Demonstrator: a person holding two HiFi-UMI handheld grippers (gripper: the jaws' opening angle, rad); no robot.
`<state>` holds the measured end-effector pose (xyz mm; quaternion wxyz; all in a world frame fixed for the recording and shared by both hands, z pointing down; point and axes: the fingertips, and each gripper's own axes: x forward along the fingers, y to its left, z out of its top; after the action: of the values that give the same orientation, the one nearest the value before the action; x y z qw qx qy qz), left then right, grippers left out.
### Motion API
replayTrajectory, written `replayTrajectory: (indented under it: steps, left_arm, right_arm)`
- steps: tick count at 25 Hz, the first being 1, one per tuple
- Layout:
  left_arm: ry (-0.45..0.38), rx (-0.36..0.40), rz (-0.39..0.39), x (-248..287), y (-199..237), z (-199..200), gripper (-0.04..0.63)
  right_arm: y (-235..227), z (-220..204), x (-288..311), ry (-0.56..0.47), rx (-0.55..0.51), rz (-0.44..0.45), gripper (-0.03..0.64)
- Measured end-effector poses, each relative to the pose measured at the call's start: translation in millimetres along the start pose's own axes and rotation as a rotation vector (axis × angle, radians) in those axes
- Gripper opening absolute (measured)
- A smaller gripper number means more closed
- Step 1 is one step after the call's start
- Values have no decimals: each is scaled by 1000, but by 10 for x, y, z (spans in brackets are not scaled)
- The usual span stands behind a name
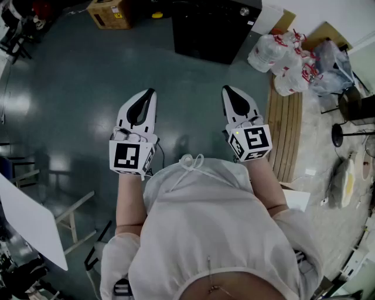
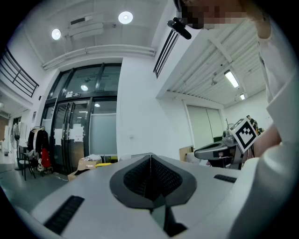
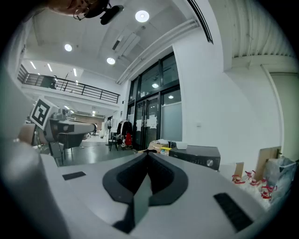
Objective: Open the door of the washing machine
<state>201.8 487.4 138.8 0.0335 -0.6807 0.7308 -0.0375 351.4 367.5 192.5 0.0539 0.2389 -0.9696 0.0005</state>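
The left tool [image 1: 150, 92] and the right tool [image 1: 226, 89] are both clenched, with nothing between the jaws, and are held side by side above the floor [image 1: 70, 117]. The black washing machine [image 1: 214, 26] stands ahead of them, well apart; its door is probably on the front side, which is poorly seen here.

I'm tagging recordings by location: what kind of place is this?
Probably an open lab or workshop hall, not a home: the black washing machine stands on a bare polished floor, with tall glass doors, a mezzanine railing and a cardboard box.
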Motion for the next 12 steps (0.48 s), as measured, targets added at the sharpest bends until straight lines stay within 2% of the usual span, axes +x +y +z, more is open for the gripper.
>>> replayTrajectory:
  steps: [5,9,12]
  left_arm:
    - [-1,-6,16,-75,169,-10,23]
    - [5,-3,17,-98,299,-64,23]
    - [9,-7,21,-81,417,-115,23]
  right_arm:
    - [108,6,86,-7,13,1,5]
    - [112,8,171,-21,62,-19,6]
    - [99,-6,270,-10,51,-39,6]
